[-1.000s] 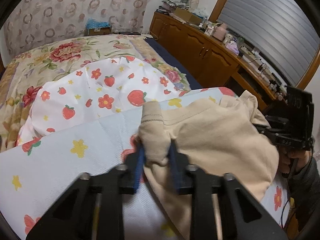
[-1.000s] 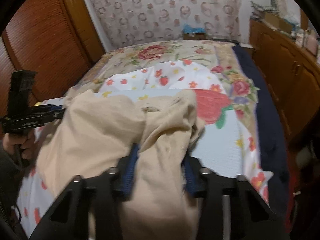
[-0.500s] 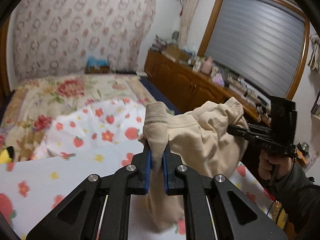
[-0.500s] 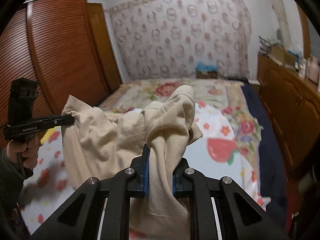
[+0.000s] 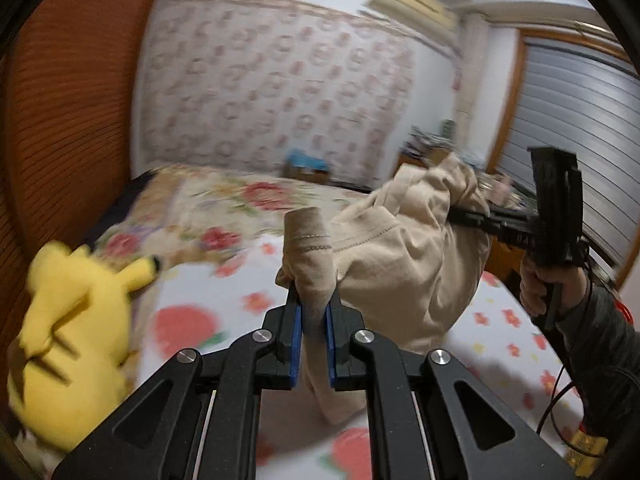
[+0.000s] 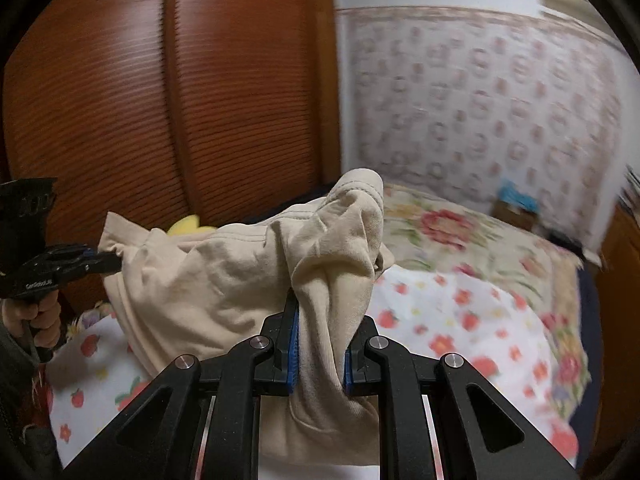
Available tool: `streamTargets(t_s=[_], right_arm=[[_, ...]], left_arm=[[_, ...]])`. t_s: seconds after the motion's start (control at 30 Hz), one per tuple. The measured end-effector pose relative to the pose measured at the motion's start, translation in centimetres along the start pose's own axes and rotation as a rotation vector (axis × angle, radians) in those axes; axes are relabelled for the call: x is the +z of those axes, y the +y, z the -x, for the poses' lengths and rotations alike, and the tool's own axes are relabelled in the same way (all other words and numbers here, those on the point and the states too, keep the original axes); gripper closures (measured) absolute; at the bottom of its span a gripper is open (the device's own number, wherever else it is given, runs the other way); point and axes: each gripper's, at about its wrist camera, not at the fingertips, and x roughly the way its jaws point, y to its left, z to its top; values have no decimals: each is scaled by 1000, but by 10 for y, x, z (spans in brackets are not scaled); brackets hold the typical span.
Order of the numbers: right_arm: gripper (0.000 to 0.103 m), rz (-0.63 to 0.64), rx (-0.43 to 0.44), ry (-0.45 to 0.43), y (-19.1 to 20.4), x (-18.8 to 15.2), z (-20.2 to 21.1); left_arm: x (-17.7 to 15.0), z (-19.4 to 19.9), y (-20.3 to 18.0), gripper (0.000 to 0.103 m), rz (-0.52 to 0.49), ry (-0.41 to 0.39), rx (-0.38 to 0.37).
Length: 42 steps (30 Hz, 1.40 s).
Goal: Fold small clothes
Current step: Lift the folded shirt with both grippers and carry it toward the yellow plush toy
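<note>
While both of my grippers carry the load, the beige garment [image 5: 404, 264] hangs clear above the bed [image 5: 500, 332], slung between them. Nearest to the left wrist camera, my left gripper [image 5: 313, 320] is pinched onto a rolled, stitched hem, which stands up between the blue pads [image 5: 296, 332]. From that pinch the cloth runs rightward and slightly away to my right gripper [image 5: 464, 216], which bites the far bunch; my right hand [image 5: 538, 280] grips its handle below.

From the right wrist camera the mirror case applies. My right gripper [image 6: 318, 332] is clamped on a thick gathered fold, and the garment [image 6: 224, 280] runs leftward to my left gripper [image 6: 100, 258], which holds the opposite edge.

The governing relation: the garment's long axis lies side to side between the two pinch points, sagging in the middle, with loose fabric dropping below each grip. Neither gripper is nearer; each holds one end. I judge the next move requires spreading the ends apart to draw this axis taut, then lowering it flat onto the strawberry-print sheet [image 6: 452, 320]. Further off, a yellow plush toy [image 5: 72, 328] lies at the left edge of the bed, beside the landing area.
</note>
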Motion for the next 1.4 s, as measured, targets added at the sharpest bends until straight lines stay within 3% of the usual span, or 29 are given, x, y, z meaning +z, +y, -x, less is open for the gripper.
streamTargets(t_s=[0.13, 0.3, 0.53, 0.67, 0.73, 0.8, 0.9, 0.97, 1.0, 1.07, 1.13, 1.4], right_arm=[[87, 97, 39, 52, 33, 28, -62], [87, 169, 86, 92, 56, 62, -132], [86, 202, 112, 179, 51, 92, -219], [84, 166, 101, 212, 51, 102, -239], [73, 116, 90, 207, 48, 111, -247], [55, 77, 77, 187, 43, 113, -245], [54, 42, 41, 175, 39, 102, -234], [54, 22, 28, 188, 34, 89, -231], [54, 15, 18, 194, 34, 83, -233], [54, 0, -6, 218, 31, 70, -233], [54, -42, -3, 238, 27, 56, -232], [54, -138, -17, 243, 10, 43, -232]], left_arm=[[-24, 5, 44, 92, 91, 9, 66], [-42, 14, 70, 92, 164, -8, 124], [-55, 8, 104, 92, 232, 36, 187], [-62, 1, 110, 92, 233, 79, 216], [-65, -1, 111, 92, 226, 103, 226], [-66, -3, 111, 92, 212, 121, 241], [-64, -1, 110, 80, 191, 122, 245], [-62, 3, 110, 52, 184, 109, 238], [-60, 4, 109, 47, 177, 101, 241], [-57, 8, 107, 22, 153, 83, 269], [-52, 14, 103, 20, 128, 48, 296], [-40, 12, 78, 20, 39, 37, 279]])
